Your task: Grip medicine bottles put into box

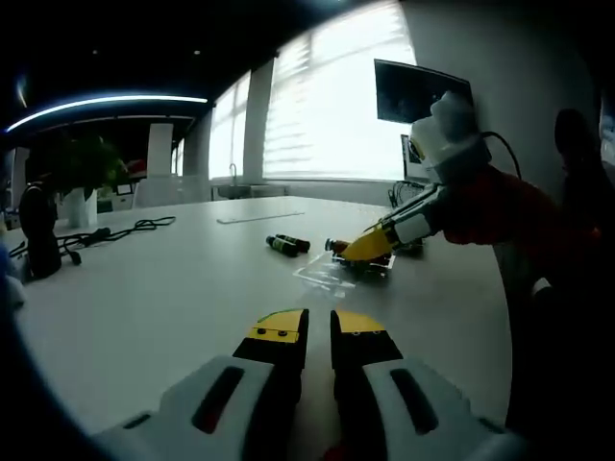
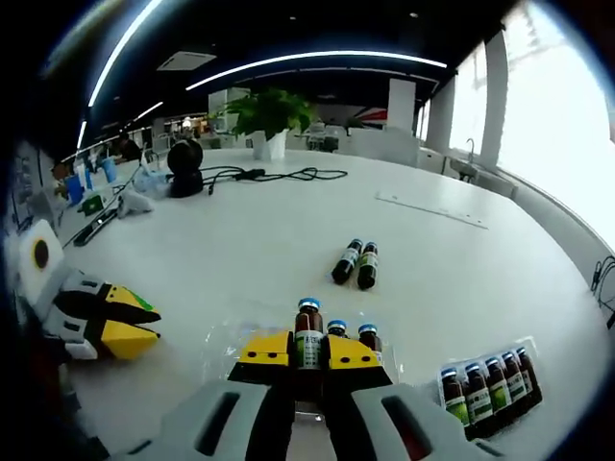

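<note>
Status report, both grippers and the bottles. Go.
Right gripper shut on a medicine bottle over the clear tray. Left gripper shut, holding nothing, above bare table. Two loose bottles lie beyond. Nothing in the way.

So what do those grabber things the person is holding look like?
Each gripper has chunky white bodies with dark slots, black jaws and yellow tips. The left gripper shows a little green on one tip. The right gripper carries a white box with a black cable, and the arm behind it wears a red sleeve.
</note>
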{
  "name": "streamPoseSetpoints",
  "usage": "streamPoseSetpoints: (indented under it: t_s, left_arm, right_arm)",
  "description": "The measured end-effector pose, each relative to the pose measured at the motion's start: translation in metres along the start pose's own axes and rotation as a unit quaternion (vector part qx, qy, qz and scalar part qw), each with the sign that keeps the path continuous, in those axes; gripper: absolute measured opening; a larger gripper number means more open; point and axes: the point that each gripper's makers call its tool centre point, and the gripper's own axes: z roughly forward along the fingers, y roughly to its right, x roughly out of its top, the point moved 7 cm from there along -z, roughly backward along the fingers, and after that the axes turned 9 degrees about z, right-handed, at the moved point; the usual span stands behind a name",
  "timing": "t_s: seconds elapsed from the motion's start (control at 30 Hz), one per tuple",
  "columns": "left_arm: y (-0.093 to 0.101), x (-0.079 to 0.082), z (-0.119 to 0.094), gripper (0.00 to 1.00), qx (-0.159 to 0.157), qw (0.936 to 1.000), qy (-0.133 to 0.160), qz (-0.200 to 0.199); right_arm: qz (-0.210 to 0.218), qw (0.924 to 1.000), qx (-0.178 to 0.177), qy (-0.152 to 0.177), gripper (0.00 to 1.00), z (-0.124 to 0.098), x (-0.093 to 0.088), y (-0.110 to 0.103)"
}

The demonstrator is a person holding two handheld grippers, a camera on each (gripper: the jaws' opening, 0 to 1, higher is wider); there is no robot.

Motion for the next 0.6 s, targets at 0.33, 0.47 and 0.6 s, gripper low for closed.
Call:
streamPoseSetpoints:
  t_s: [0.33, 0.47, 0.6]
  left_arm:
    - [0.0002, 0.0002, -0.0002, 0.04, 0.0, 1.0, 0.001, 0.0]
    - [0.0002, 0.0001, -0.0003, 0.04, 0.0, 1.0, 0.001, 0.0]
    - [0.0001, 0.0001, -0.0002, 0.04, 0.0, 1.0, 0.001, 0.0]
  right_arm:
    - [0.005, 1.0, 0.001, -0.002, 0.07, 0.0016, -0.0028, -0.0055]
    - [0.018, 0.9998, -0.005, -0.002, 0.07, 0.0012, -0.0029, -0.0048]
    - [-0.004, 1.0, -0.007, 0.001, 0.08, 0.0013, -0.0035, -0.0048]
